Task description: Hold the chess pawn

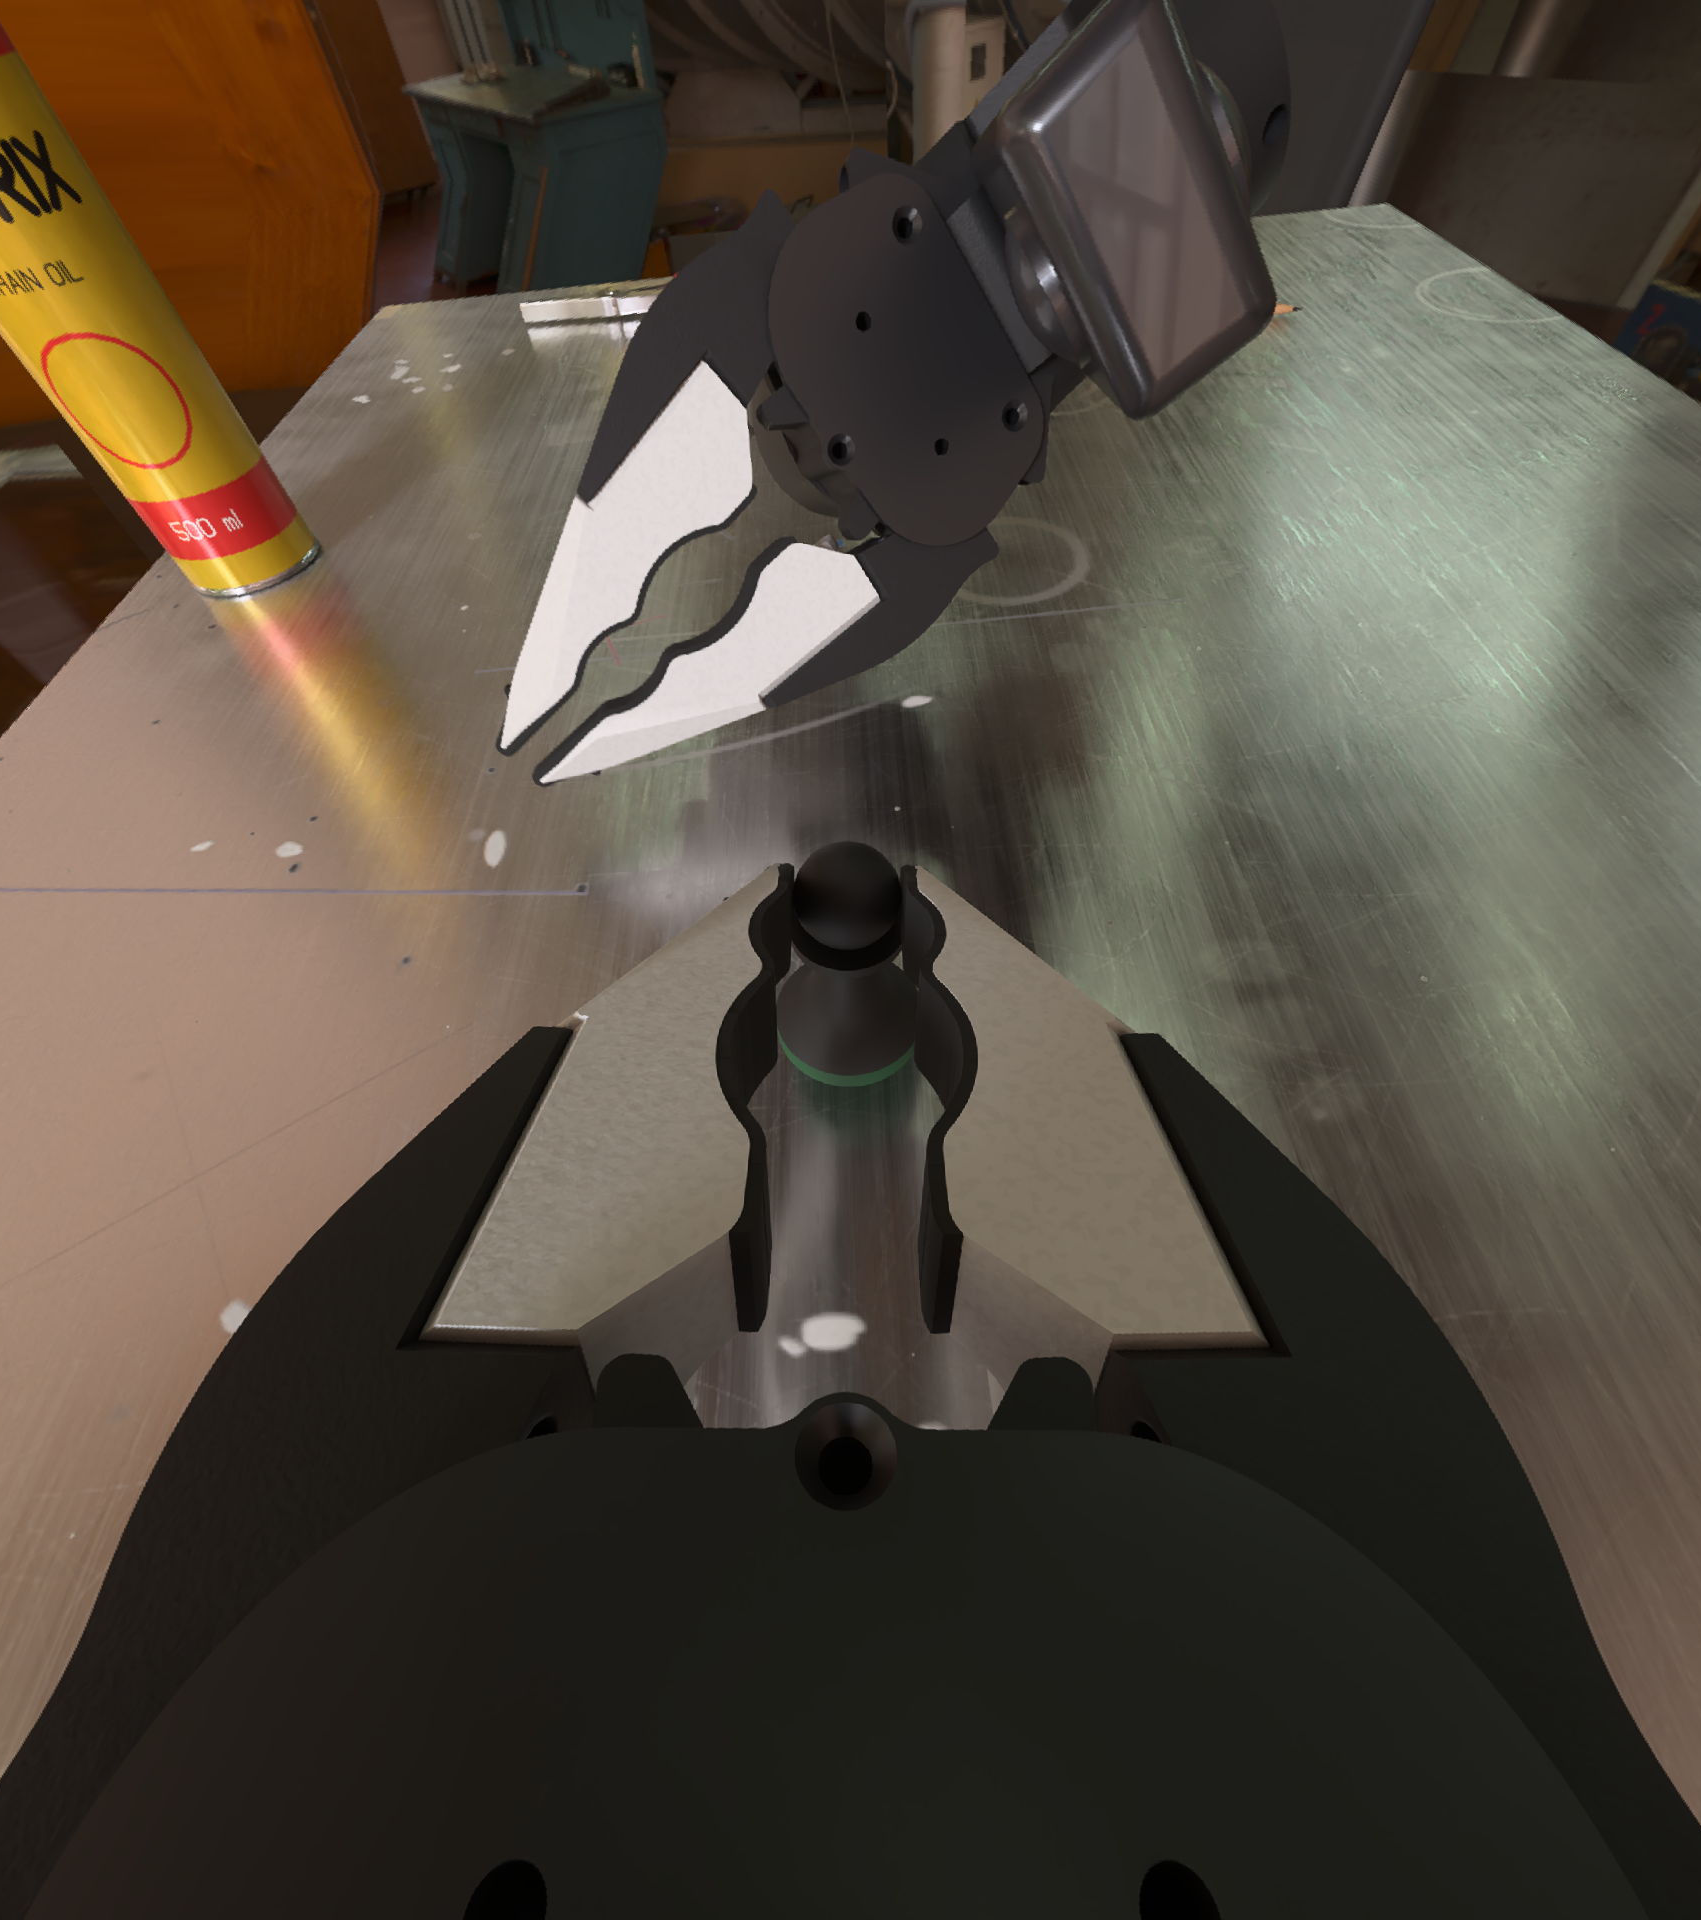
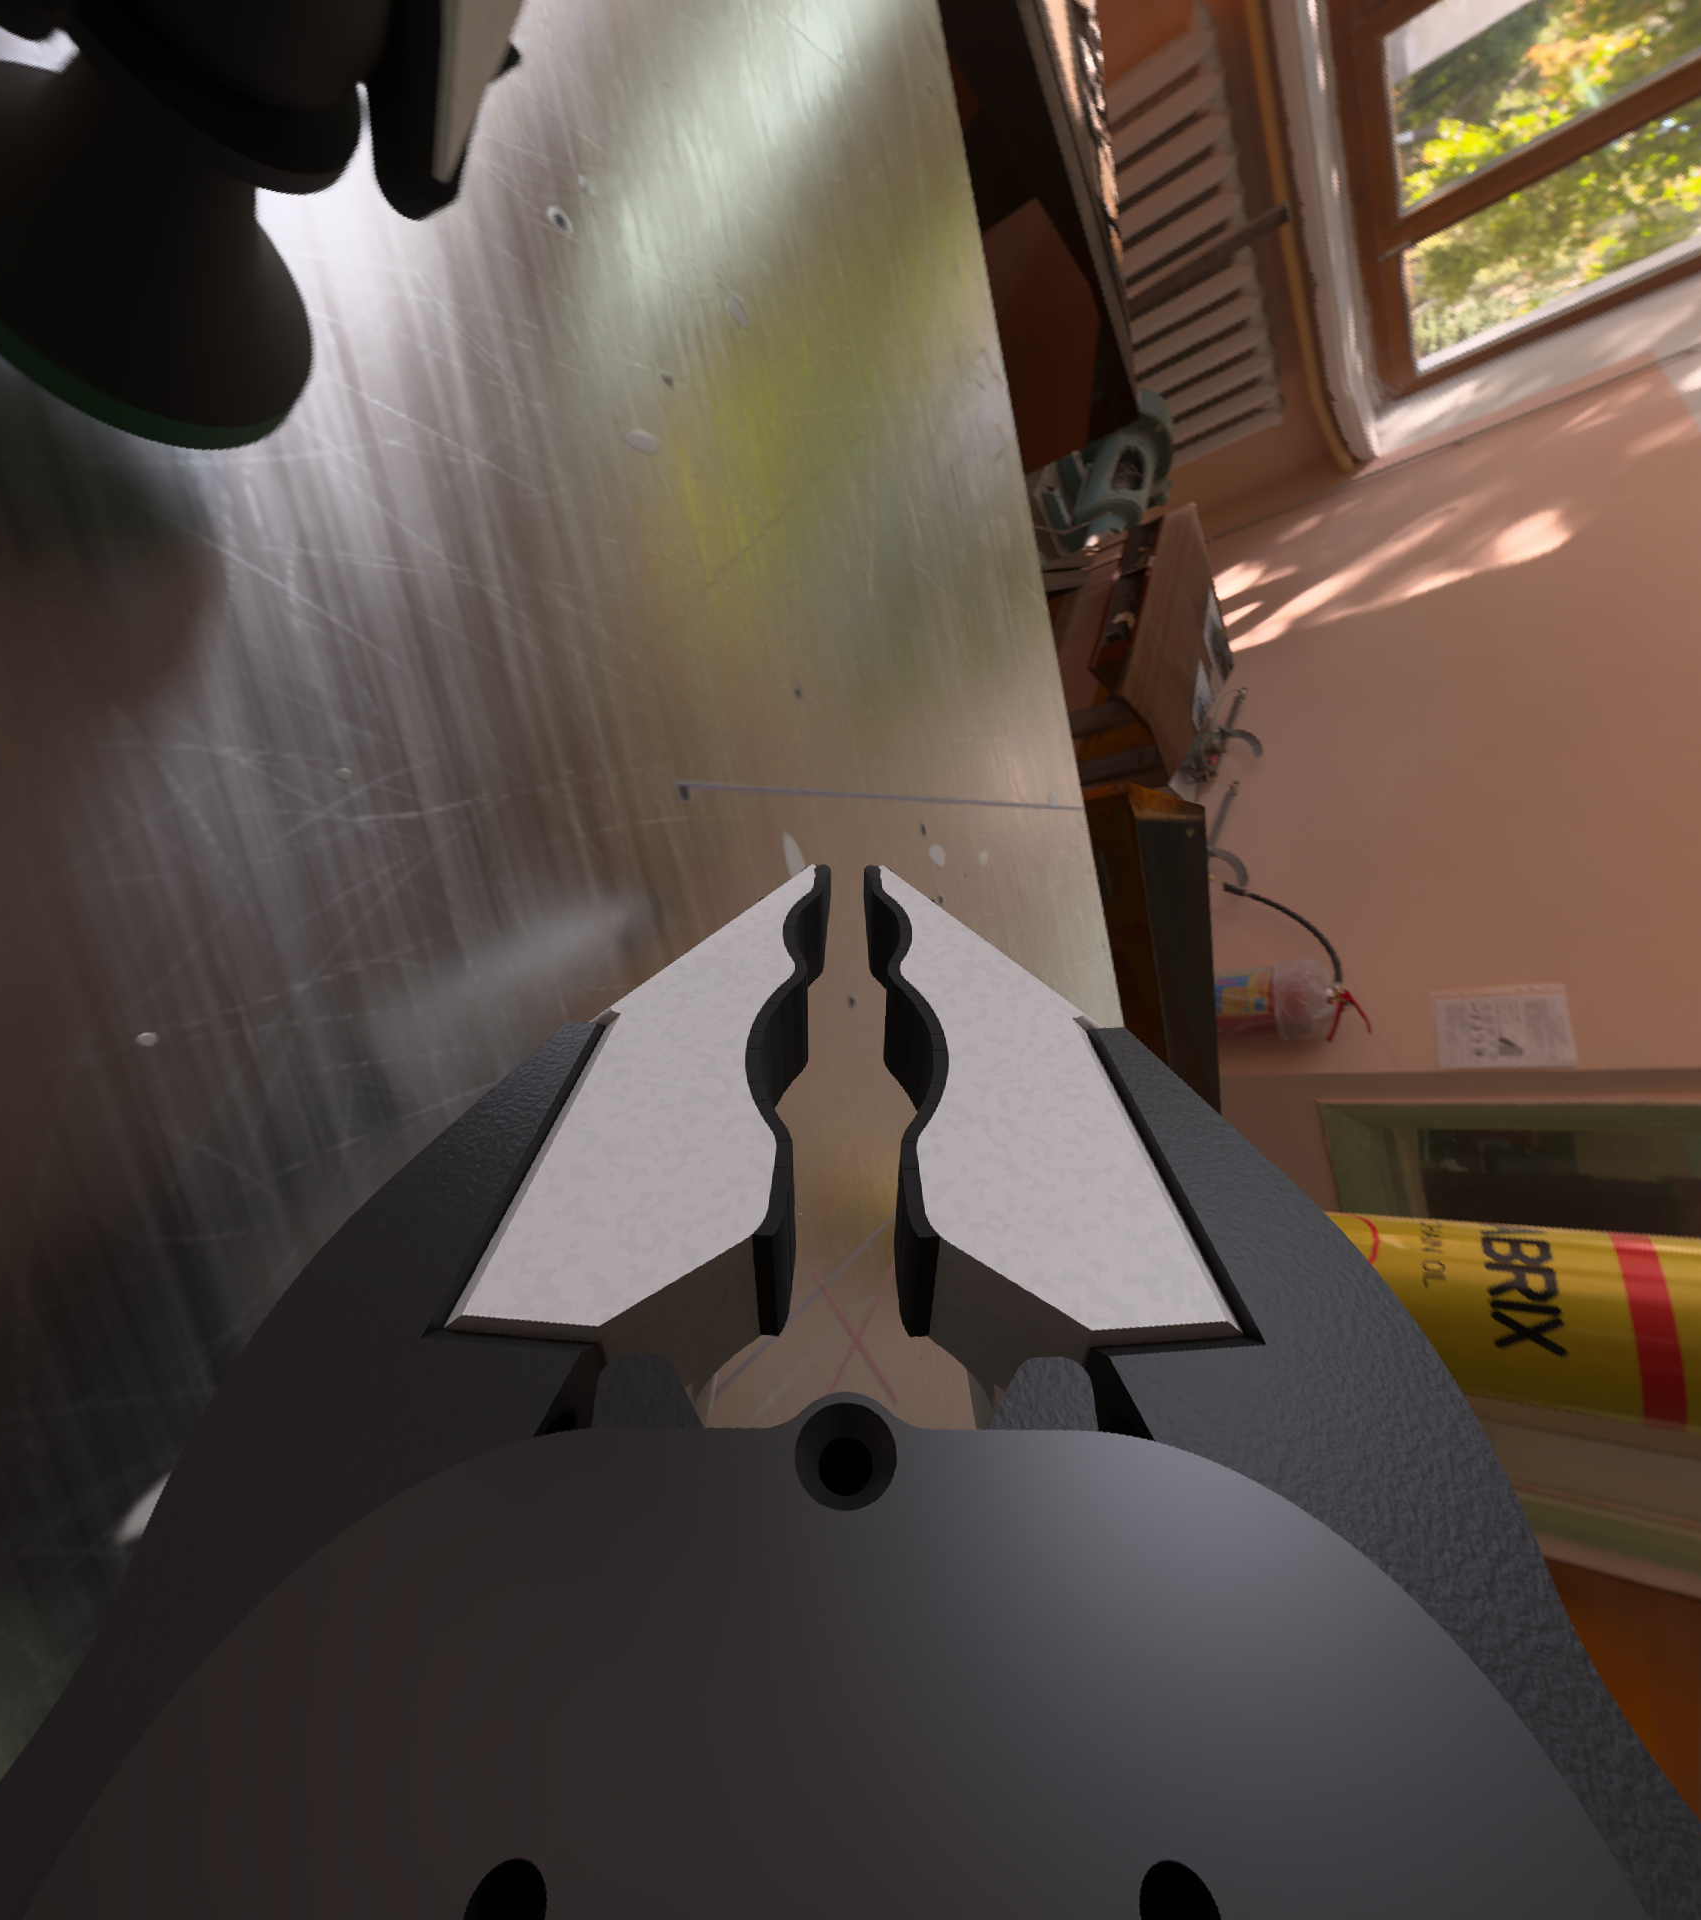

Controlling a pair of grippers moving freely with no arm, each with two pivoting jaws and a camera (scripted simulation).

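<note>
A black chess pawn (image 1: 846,997) with a green felt base sits between the fingers of my left gripper (image 1: 846,875), which is shut on it, head at the fingertips. In the right wrist view the pawn (image 2: 119,260) shows at the top left, held clear of the metal table (image 2: 534,540), with one left finger (image 2: 461,94) beside it. My right gripper (image 2: 846,873) is empty, its fingers almost together. In the left wrist view the right gripper (image 1: 524,764) hovers just beyond the pawn, tips pointing down towards the table.
A tall yellow and red spray can (image 1: 98,343) stands at the far left of the scratched metal table (image 1: 1345,727); it also shows in the right wrist view (image 2: 1552,1340). Workshop furniture stands beyond the table's far edge.
</note>
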